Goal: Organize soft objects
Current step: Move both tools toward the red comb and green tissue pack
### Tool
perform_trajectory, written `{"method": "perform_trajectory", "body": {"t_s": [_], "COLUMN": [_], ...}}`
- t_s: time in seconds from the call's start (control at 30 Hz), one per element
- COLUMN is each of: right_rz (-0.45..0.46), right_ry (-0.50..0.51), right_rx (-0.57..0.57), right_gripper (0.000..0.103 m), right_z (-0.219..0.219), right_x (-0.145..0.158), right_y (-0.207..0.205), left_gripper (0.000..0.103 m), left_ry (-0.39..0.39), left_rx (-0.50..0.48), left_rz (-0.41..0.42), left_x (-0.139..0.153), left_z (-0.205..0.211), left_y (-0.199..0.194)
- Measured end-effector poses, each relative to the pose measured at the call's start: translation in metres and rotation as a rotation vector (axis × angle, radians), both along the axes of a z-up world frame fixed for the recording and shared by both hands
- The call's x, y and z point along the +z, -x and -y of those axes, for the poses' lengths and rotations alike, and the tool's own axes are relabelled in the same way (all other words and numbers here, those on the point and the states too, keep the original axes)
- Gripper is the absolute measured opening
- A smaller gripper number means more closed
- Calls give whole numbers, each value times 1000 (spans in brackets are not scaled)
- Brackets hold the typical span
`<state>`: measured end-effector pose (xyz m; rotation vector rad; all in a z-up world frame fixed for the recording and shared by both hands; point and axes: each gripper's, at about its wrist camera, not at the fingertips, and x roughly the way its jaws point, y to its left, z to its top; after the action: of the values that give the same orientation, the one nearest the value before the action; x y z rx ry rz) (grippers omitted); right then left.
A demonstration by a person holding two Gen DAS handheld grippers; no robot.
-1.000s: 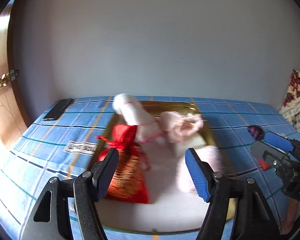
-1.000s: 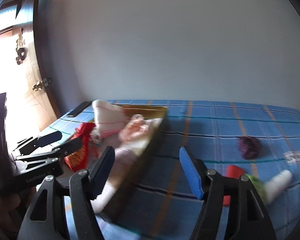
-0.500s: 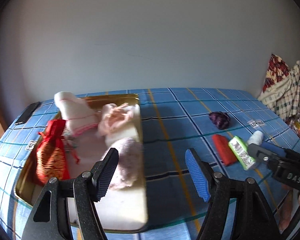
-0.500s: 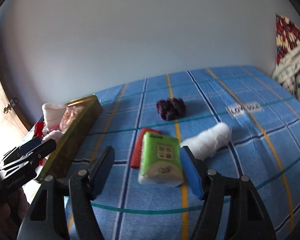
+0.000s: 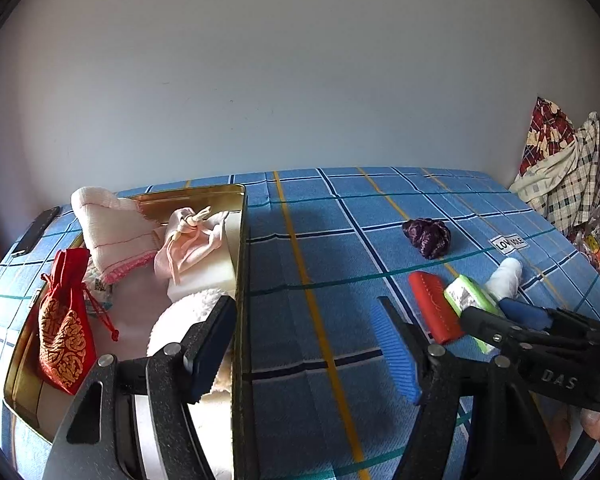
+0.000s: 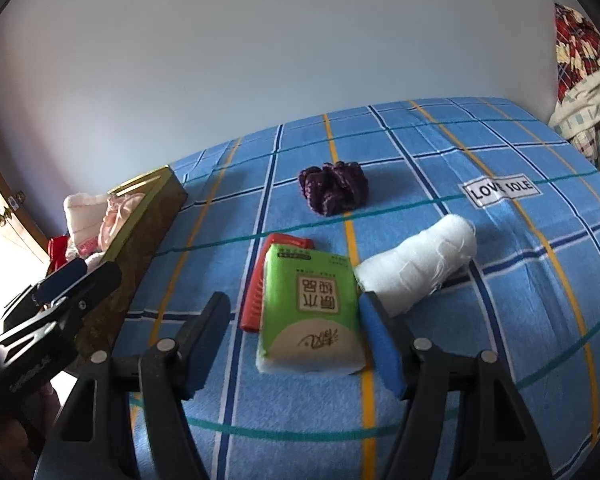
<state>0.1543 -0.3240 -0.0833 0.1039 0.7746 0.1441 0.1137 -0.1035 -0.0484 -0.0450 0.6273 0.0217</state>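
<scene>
Right gripper (image 6: 292, 344) jaws apart, hold nothing; green tissue pack (image 6: 310, 312) lies on blue checked cloth (image 6: 500, 320) between them, lower centre. Left gripper (image 5: 304, 348) jaws apart, empty, beside gold tin (image 5: 239, 280) at left holding red pouch (image 5: 64, 328).

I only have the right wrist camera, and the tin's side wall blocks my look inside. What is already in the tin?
Observer: A red pouch with gold embroidery lies along the left side of the tin.
Operator: Anything else in there?
Observer: A pink drawstring pouch rests on a white block near the right wall.
Operator: And how does the left gripper stand?
Observer: The left gripper is open and empty. In its own view it straddles the tin's right wall, with one finger over the tin and the other over the bedsheet.
</scene>
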Motion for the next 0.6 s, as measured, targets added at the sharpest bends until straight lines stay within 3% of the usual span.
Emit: {"method": "perform_trajectory", "body": {"t_s": [0.2,0.23,0.27,0.4,0.6], "right_rz": [-44,-51,-55,-41,122], "right_ry": [-1,-8,-6,-3,63], "right_rx": [1,2,-8,18,-6], "right_gripper": [66,62,50,49,48], "right_z": [0,1,3,1,-7], "right_x": [-7,-7,-8,-6,19], "right_y": [-10,-12,-14,-12,9], "left_gripper": [71,72,72,72,72], "left_ry": [-8,-9,-11,-12,-21], "left_rx": [-5,-6,-7,-4,-9], "left_rz": [-2,-5,-6,-8,-11], "left_x": [-1,-2,-2,0,6], "left_z": [2,2,2,1,10], "left_y": [-3,-4,-5,-6,-11]}}
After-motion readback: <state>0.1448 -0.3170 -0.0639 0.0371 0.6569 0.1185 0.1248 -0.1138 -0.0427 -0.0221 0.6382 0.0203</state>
